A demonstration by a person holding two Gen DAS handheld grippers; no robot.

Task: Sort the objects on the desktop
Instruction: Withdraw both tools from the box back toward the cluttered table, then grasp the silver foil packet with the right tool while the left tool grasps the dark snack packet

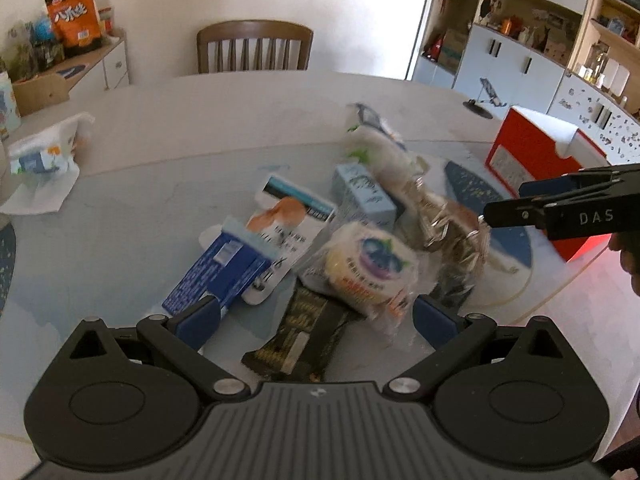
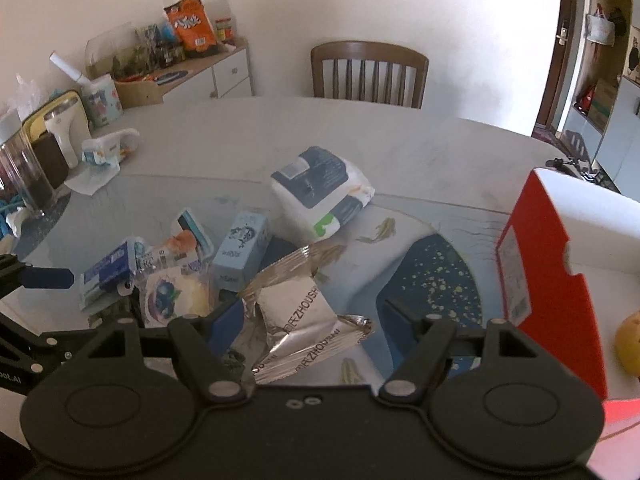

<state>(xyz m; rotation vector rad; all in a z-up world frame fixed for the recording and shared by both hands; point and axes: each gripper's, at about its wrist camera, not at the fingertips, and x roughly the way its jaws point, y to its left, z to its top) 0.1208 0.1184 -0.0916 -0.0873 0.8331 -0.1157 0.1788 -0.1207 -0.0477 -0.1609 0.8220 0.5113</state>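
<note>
left wrist view: the left gripper (image 1: pixel 316 316) stands wide open and empty above a black snack packet (image 1: pixel 298 336) at 6 o'clock; a blueberry-print packet (image 1: pixel 368 264) lies just beyond, a dark blue carton (image 1: pixel 220 276) at 9 o'clock, a red box (image 1: pixel 536 168) at 2 o'clock.

right wrist view: the right gripper (image 2: pixel 316 320) is wide open, holding nothing, over a silver foil packet (image 2: pixel 296 316) at centre; a light blue box (image 2: pixel 242 250) lies at 11 o'clock, a white pack (image 2: pixel 320 192) at 12 o'clock on the table (image 2: pixel 420 152).
</note>
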